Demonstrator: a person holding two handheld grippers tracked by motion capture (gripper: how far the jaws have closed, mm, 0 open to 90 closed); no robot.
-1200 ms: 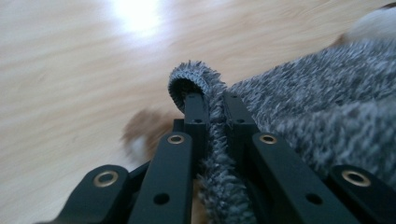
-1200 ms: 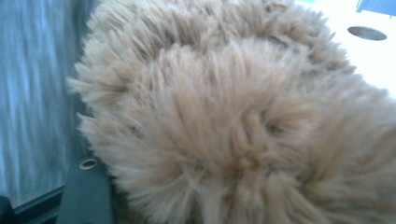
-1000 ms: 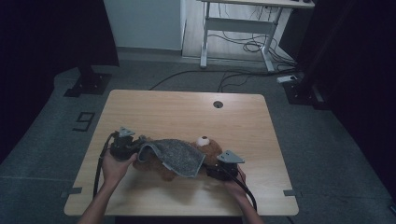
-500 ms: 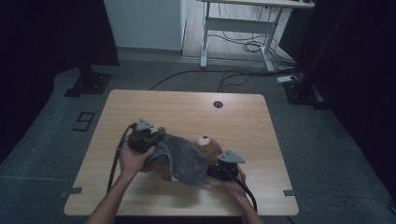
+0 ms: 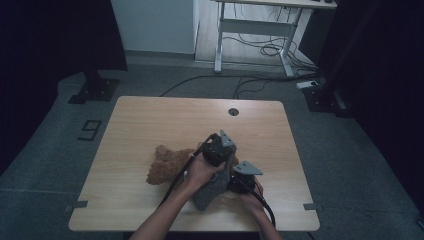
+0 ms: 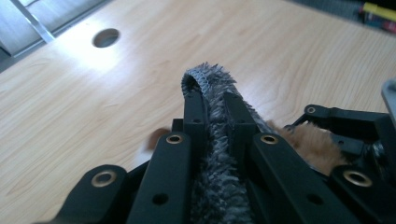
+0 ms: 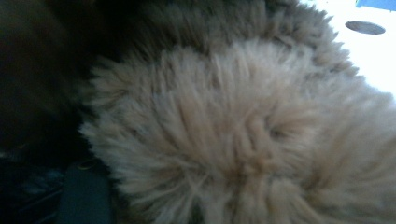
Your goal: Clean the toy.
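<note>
in the high view, a brown plush teddy bear (image 5: 167, 165) lies near the front middle of the light wooden desk (image 5: 150, 120). a grey fuzzy cloth (image 5: 212, 187) lies bunched beside it, under both hands. the left claw (image 5: 220, 150) sits over the cloth, the right claw (image 5: 240, 181) just beside it.

in the left gripper view, the left claw (image 6: 215, 100) is clamped on a fold of the grey cloth (image 6: 217, 154).

in the right gripper view, brown fur (image 7: 243, 135) presses close; i cannot tell how the right claw stands.
</note>
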